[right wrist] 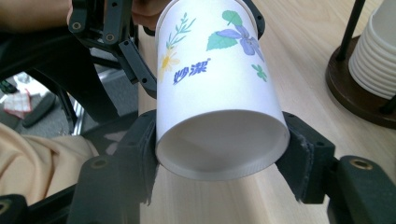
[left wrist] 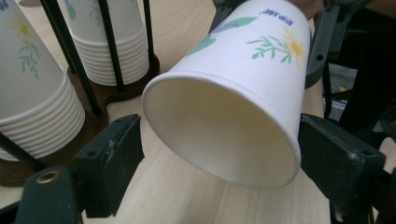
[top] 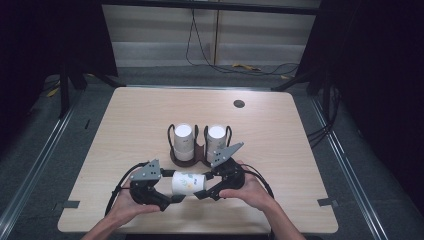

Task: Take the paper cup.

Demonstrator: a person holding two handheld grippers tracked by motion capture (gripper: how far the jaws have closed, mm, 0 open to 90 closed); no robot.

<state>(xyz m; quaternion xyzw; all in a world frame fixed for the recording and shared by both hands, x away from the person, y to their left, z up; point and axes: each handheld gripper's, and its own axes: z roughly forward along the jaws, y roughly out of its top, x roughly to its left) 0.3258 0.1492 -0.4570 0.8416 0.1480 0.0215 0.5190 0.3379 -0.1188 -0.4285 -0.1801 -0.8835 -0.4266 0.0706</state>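
- The left gripper (top: 172, 198) sits at the near left of the table (top: 130, 120), held in the person's left hand (top: 122, 207). Its jaws are spread wide around the open mouth of the paper cup (top: 188, 183); one jaw stands clear of the rim, the other lies just beside it, and whether that one touches I cannot tell.
- The paper cup hangs above the table near its front edge, between the two grippers. It lies on its side, its long axis running left to right across the table. The wide open mouth points toward the left gripper, the narrow base toward the right one.
- The right gripper (top: 202, 194), in the right hand (top: 250, 192), is clamped on the cup's base end, a jaw pressing on each side of the bottom rim.
- Behind the cup, near the table's middle, a dark wooden holder (top: 176, 158) carries two upright stacks of cups (top: 183, 141), side by side.
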